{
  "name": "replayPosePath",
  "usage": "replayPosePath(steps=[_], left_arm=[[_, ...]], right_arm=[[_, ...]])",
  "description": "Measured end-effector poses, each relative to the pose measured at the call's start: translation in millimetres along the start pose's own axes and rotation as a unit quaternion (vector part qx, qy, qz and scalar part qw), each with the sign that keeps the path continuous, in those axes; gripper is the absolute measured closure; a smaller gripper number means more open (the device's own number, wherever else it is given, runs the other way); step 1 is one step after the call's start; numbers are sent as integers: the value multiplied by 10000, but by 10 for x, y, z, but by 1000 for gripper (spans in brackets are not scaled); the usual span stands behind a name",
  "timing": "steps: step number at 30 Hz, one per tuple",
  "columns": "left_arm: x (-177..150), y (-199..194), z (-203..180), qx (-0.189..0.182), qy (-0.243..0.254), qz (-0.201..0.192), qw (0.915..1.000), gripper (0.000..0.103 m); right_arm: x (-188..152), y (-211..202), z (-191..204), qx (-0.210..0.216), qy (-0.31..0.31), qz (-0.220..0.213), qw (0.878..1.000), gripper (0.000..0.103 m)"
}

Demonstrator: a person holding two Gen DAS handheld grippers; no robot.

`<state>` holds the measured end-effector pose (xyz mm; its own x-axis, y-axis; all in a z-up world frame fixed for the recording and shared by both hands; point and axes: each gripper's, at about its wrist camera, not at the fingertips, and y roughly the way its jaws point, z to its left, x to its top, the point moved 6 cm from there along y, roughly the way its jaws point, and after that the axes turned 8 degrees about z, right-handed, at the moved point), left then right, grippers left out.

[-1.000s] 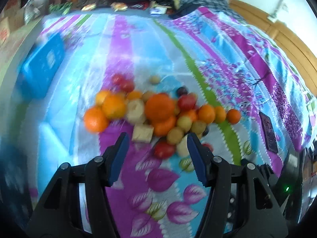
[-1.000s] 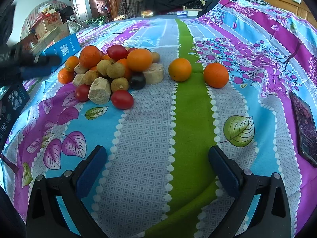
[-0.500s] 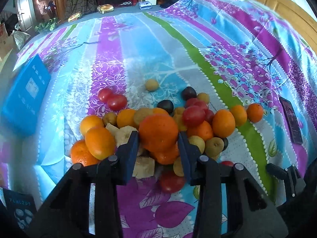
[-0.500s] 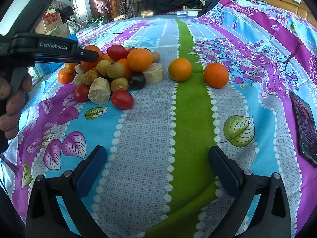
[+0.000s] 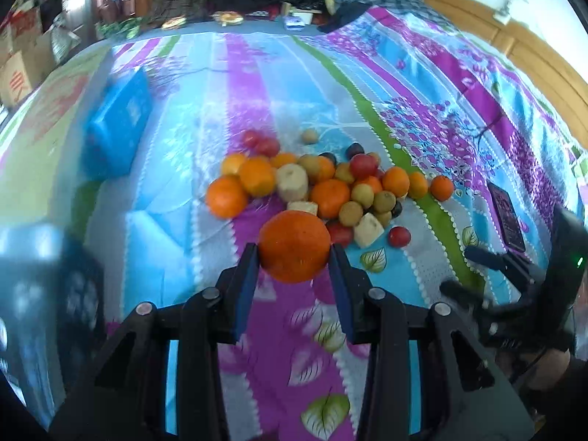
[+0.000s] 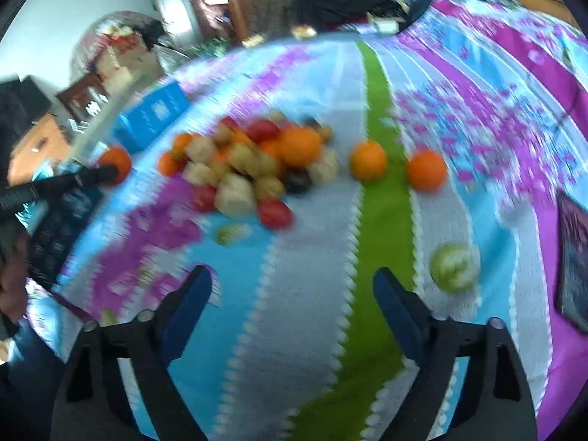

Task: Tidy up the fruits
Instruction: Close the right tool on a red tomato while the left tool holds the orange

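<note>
The left gripper point(image 5: 294, 253) had its blue-padded fingers point(image 5: 245, 286) pinching a large orange point(image 5: 294, 245) from both sides, the fruit held clear above the bedspread point(image 5: 257, 84) and just in front of the fruit pile point(image 5: 316, 183). The pile lay on the bed where the purple, blue and green stripes ran, a heap of oranges, red tomatoes, small brownish round fruits, a few dark plums and pale cut chunks. Two oranges sat a little apart at the pile's right edge, one point(image 6: 367, 160) on the green stripe and another point(image 6: 426, 169) just beyond it. A red tomato point(image 5: 399, 236) lay alone at the near right of the heap.

The right gripper point(image 6: 292, 296) hung low over the bed with its fingers point(image 6: 183, 305) spread wide and nothing between them; that view was smeared with blur. A blue box point(image 5: 117, 136) rested on the bed to the left of the pile, and a dark phone point(image 5: 509, 217) lay near the right edge
</note>
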<state>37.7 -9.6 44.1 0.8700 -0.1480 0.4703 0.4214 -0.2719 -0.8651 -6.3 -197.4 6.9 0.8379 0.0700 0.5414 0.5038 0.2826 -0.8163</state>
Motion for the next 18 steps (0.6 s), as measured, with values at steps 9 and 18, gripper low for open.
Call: replayPosePath(steps=[9, 18], left_arm=[[-53, 58, -53, -60, -49, 16, 10000, 64], [-94, 153, -67, -131, -95, 88, 9998, 64]], right_arm=[[302, 492, 151, 121, -400, 433, 9982, 44], [327, 700, 151, -292, -586, 511, 9965, 71]])
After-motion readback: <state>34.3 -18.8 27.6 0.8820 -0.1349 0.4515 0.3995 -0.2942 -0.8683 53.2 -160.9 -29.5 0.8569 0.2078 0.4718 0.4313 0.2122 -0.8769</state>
